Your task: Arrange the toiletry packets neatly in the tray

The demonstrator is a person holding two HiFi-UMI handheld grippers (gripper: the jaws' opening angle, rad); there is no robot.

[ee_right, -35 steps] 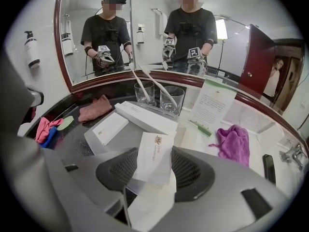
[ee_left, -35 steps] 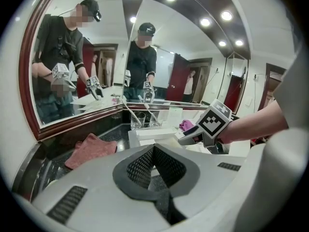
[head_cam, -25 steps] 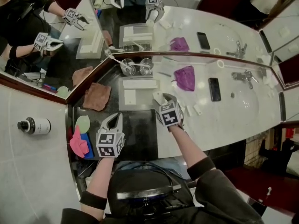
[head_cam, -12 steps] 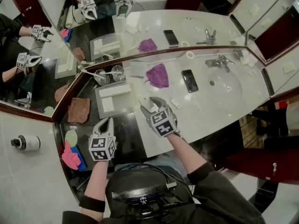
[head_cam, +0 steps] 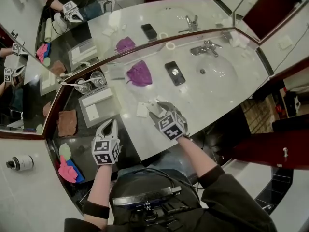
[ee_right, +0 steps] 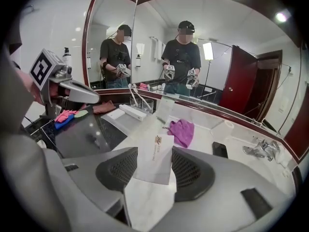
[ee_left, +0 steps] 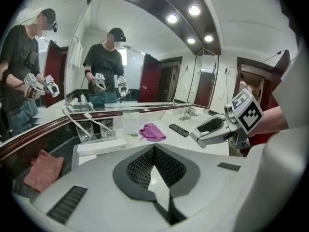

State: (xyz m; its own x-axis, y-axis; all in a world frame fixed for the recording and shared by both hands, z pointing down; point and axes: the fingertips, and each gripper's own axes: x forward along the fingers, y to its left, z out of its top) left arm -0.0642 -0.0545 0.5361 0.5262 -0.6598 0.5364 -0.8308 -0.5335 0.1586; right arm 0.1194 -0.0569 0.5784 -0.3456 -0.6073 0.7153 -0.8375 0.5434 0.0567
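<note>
My right gripper (head_cam: 155,106) hovers over the white marble counter (head_cam: 203,105), shut on a white toiletry packet (ee_right: 153,154) with small print, which stands up between its jaws. Another white packet (head_cam: 141,109) lies on the marble just left of it. The grey tray (head_cam: 105,111) sits on the dark counter to the left and holds a long white box (head_cam: 97,97). Near the tray's front edge is my left gripper (head_cam: 110,123), shut with nothing in it. It points across the tray (ee_left: 84,154) toward the mirror.
Two glasses with toothbrushes (head_cam: 91,82) stand behind the tray. On the marble lie a purple cloth (head_cam: 139,74) and a black phone (head_cam: 174,73), with the sink (head_cam: 215,71) and tap (head_cam: 204,48) to the right. A brown cloth (head_cam: 67,123) and pink cloth (head_cam: 67,170) lie at left.
Both grippers have shifted right along the counter. The right one, still holding the packet, has moved away from the tray's right edge and out over the marble. The head view has swung.
</note>
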